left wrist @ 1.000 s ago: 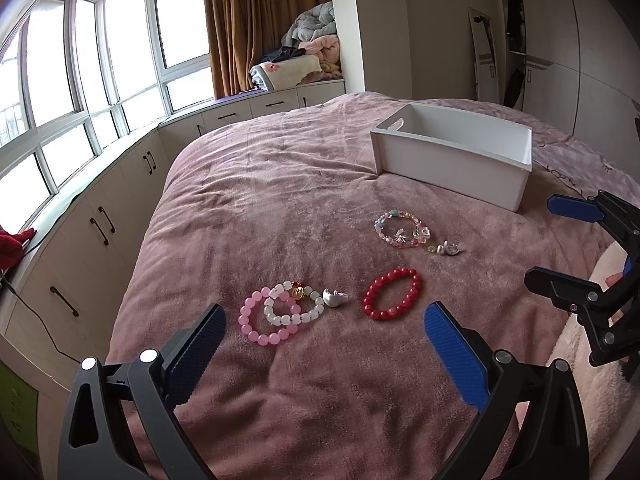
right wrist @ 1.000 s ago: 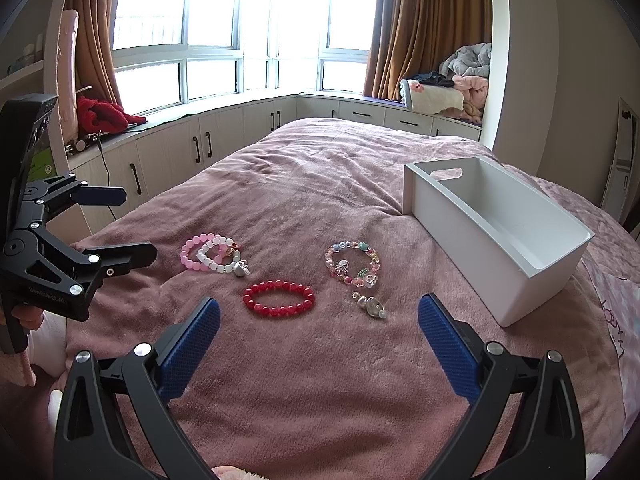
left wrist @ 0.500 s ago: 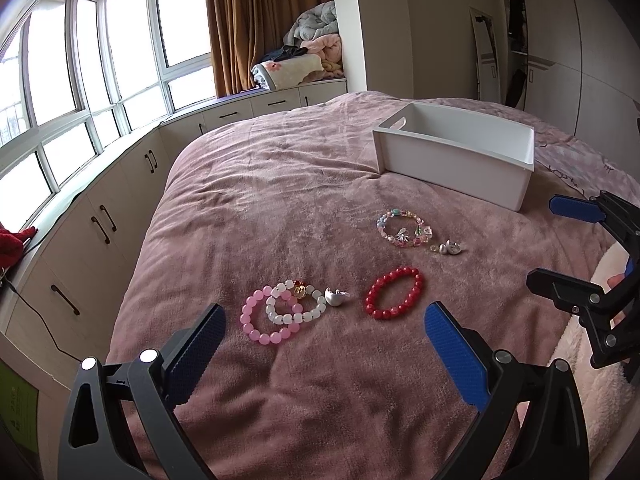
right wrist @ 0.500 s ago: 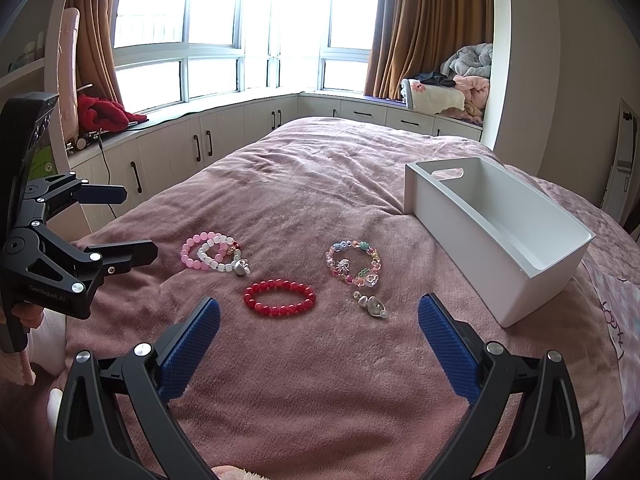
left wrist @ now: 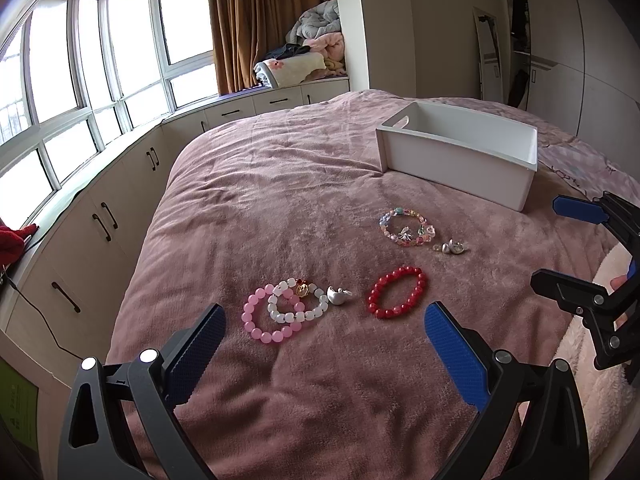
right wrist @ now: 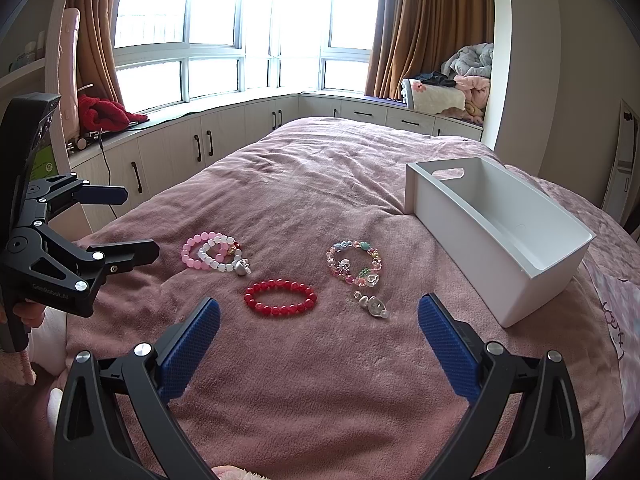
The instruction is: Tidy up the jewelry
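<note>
Select one bracelet and lower vertically, bracketing its beads before closing (the blanket is soft, so avoid pinching fabric). Right gripper (right wrist: 318,330) is spread wide, empty; the red bracelet (right wrist: 280,297) lies just ahead between its fingers. Left gripper (left wrist: 322,338) likewise spread; the pink bracelet (left wrist: 264,316) lies directly ahead. The white bin (right wrist: 532,256) stands ahead-right, empty.

The pink blanket (right wrist: 320,380) lies bare between the right gripper (right wrist: 318,334) and the red bracelet (right wrist: 280,297). The white bin (right wrist: 472,240) stands off to the right with its top open. The left gripper (right wrist: 120,224) hangs spread wide at the left.
</note>
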Demonstrator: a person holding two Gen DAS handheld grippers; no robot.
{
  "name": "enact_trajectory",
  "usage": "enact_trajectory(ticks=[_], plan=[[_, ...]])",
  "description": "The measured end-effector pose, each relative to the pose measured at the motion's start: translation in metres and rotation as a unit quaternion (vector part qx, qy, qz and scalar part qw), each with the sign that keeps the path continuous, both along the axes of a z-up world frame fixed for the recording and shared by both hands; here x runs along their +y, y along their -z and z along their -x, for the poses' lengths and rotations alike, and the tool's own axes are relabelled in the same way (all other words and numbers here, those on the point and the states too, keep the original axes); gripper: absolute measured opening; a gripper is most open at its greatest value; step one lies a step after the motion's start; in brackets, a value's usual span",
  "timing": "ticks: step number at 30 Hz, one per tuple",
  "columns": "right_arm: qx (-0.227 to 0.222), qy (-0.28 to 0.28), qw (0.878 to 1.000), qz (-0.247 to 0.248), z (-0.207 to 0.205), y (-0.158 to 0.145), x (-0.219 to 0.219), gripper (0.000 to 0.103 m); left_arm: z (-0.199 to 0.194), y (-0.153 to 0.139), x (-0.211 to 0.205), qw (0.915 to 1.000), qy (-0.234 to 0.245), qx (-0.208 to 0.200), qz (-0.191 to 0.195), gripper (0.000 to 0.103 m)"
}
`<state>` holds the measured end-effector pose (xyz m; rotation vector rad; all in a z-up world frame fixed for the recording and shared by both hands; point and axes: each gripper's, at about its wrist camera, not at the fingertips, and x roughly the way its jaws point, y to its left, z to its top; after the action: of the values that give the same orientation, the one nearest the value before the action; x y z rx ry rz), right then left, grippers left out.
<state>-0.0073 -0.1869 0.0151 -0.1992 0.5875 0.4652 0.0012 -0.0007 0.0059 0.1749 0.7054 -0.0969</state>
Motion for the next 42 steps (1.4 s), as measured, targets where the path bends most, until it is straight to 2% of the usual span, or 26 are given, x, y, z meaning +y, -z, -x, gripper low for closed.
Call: enact_trajectory(ticks=[24, 32, 42], plan=[[0.003, -0.001, 1.000, -0.016, 0.000, -0.007, -0.002, 0.098, 0.000, 0.000, 0.003, 1.0000, -0.003, -0.001, 0.000, 0.101], [0.007, -0.003, 0.999, -0.037, -0.010, -0.014, -0.007, 0.098, -0.015, 0.010, 0.015, 0.9994, -0.034, 0.001, -0.002, 0.101], [-0.025, -0.024, 0.999, -0.007, -0.026, -0.022, 0.006, 0.098, -0.036, 0.023, 0.033, 0.9980, -0.061, 0.003, -0.015, 0.101]])
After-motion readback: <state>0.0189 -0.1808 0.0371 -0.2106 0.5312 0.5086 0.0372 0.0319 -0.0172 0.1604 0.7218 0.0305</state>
